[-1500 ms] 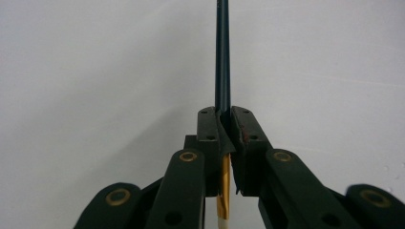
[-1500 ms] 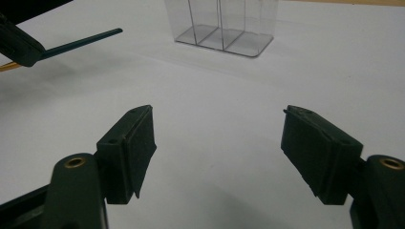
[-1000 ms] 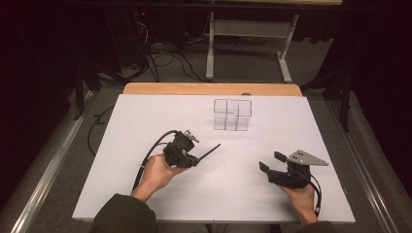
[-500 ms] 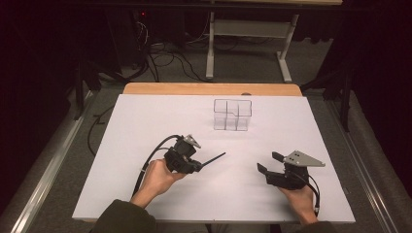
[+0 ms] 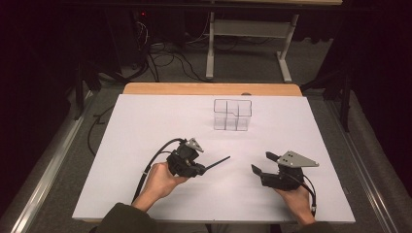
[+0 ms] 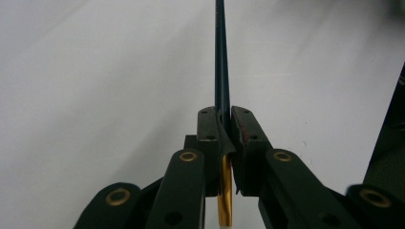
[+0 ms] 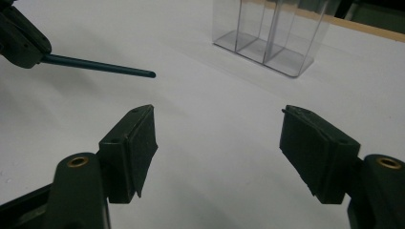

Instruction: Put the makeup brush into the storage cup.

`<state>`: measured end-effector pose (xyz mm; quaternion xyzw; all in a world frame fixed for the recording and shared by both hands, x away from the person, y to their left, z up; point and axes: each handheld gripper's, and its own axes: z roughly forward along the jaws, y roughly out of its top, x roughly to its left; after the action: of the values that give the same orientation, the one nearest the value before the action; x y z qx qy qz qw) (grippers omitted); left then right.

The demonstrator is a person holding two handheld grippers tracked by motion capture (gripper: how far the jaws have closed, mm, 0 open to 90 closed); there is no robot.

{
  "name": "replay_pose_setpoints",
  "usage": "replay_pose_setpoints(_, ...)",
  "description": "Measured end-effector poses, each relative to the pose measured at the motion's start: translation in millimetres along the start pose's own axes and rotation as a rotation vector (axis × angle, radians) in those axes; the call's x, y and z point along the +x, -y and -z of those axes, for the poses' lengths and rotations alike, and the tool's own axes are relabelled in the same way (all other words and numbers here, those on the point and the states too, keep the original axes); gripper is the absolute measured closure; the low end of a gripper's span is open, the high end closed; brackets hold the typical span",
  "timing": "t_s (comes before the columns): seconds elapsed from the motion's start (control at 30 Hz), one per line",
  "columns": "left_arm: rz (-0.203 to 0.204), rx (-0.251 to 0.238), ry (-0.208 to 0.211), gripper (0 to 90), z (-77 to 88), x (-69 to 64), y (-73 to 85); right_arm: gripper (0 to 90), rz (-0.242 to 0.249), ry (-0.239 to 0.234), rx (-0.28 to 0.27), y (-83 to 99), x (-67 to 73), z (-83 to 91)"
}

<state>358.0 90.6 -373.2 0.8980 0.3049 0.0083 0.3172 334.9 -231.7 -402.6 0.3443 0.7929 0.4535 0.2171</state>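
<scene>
We are seeing the left gripper [image 5: 200,167] clamping a thin dark rod [image 5: 217,163], its jaws pressed against the rod's shaft in the left gripper view, where a gold-coloured end [image 6: 224,198] of the rod is showing behind the jaws. The rod is sticking out above the white table [image 5: 145,121], pointing toward the right gripper [image 5: 262,165]. Compared with a second ago, we are finding the left gripper shifted a little toward the near edge and toward the centre, the rod now lying flatter. The right gripper is sitting near the front right with its jaws spread wide and nothing between them, in almost the same place as before. The clear compartment box [image 5: 232,115] is standing unmoved toward the far middle, well apart from both grippers.
</scene>
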Motion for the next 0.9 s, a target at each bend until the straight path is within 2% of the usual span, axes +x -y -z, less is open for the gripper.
replay_pose_setpoints(0.43,-0.022,0.002,0.005,83.4,-3.1,-6.6,-1.3,32.5,0.043,-0.040,-0.007,-7.6,12.4,-10.2)
replay_pose_setpoints(0.73,-0.044,0.008,0.010,83.4,-7.9,-11.1,-6.9,33.3,0.088,-0.076,0.016,-12.7,23.1,-21.1)
replay_pose_setpoints(0.9,-0.052,0.006,0.010,83.3,-8.0,-12.8,-9.3,33.5,0.091,-0.093,0.021,-14.6,27.3,-24.9)
